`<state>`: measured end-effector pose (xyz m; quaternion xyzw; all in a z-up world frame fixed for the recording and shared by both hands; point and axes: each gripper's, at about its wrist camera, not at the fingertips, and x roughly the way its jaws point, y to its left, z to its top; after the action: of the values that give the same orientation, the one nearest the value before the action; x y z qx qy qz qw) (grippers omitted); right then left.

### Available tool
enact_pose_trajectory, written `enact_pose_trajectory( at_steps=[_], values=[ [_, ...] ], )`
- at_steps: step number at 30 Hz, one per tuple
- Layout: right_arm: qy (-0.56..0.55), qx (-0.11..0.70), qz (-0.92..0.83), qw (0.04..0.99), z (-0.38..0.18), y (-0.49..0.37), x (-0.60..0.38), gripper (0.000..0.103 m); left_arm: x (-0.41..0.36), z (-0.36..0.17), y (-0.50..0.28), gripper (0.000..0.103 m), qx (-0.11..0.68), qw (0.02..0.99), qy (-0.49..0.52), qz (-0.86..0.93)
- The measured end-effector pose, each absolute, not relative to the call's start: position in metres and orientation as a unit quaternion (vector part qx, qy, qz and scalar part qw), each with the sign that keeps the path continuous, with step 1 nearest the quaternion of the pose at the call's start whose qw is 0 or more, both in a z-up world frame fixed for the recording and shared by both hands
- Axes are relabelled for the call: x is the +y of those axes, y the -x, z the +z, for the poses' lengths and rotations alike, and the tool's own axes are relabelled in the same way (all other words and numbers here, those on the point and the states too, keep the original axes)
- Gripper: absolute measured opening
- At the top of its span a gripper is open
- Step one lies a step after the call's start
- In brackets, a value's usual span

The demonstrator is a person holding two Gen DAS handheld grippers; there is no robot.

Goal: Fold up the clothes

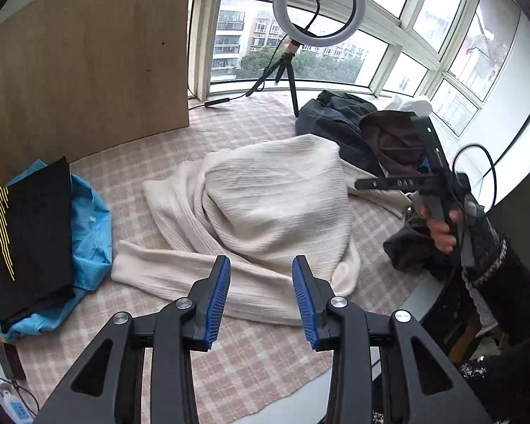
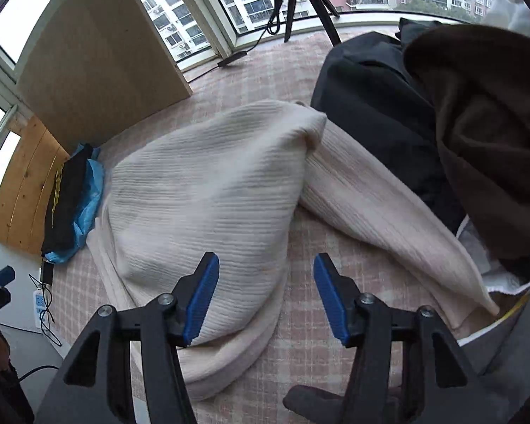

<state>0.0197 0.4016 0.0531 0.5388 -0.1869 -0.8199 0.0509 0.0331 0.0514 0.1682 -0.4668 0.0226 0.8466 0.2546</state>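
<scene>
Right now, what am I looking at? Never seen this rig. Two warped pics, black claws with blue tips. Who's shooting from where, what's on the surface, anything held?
No robot arm here: a person holds one two-finger tool in each hand, each carrying a fisheye camera that looks along its fingers. One picture is from the left tool, the other from the right tool. Both are open and hold nothing. On the pink checked cover lies a crumpled cream sweater. At the left, a folded black garment sits on a blue one. Dark clothes are piled at the right. A ring light stands by the window.
</scene>
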Motion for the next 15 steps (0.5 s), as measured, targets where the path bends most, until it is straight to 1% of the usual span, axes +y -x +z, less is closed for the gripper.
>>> enact_pose_trajectory(
  at_steps=[1, 2, 3, 5, 6, 8, 10, 12, 13, 14, 15],
  values=[
    [-0.545, -0.212, -0.81, 0.042, 0.038, -0.029, 0.406, 0.055, 0.056, 0.166, -0.015, 0.046, 0.023, 0.257, 0.466, 0.846],
    [-0.544, -0.24, -0.803, 0.04, 0.028, -0.036, 0.408, 0.055, 0.064, 0.162, 0.003, 0.053, 0.024, 0.263, 0.465, 0.845],
    [-0.544, -0.263, -0.796, 0.041, 0.02, -0.041, 0.409, 0.055, 0.074, 0.158, 0.019, 0.057, 0.031, 0.268, 0.463, 0.844],
    [-0.539, -0.285, -0.791, 0.047, 0.014, -0.049, 0.402, 0.055, 0.102, 0.142, 0.052, 0.072, 0.072, 0.271, 0.46, 0.843],
    [-0.536, -0.287, -0.792, 0.049, 0.013, -0.053, 0.397, 0.056, 0.118, 0.132, 0.067, 0.075, 0.098, 0.27, 0.462, 0.839],
    [-0.534, -0.274, -0.798, 0.051, 0.013, -0.058, 0.384, 0.06, 0.148, 0.108, 0.097, 0.075, 0.143, 0.263, 0.473, 0.829],
    [-0.536, -0.264, -0.8, 0.055, 0.011, -0.061, 0.37, 0.06, 0.168, 0.078, 0.121, 0.075, 0.166, 0.249, 0.51, 0.806],
    [-0.543, -0.257, -0.797, 0.061, 0.006, -0.06, 0.358, 0.06, 0.178, 0.052, 0.136, 0.075, 0.169, 0.25, 0.542, 0.784],
    [-0.547, -0.249, -0.797, 0.063, 0.003, -0.059, 0.352, 0.06, 0.18, 0.042, 0.14, 0.068, 0.165, 0.252, 0.553, 0.777],
    [-0.554, -0.233, -0.797, 0.06, 0.001, -0.058, 0.346, 0.06, 0.18, 0.035, 0.142, 0.046, 0.156, 0.257, 0.562, 0.77],
    [-0.554, -0.216, -0.802, 0.054, 0.0, -0.057, 0.34, 0.06, 0.177, 0.034, 0.141, 0.031, 0.14, 0.265, 0.565, 0.769]
  ],
)
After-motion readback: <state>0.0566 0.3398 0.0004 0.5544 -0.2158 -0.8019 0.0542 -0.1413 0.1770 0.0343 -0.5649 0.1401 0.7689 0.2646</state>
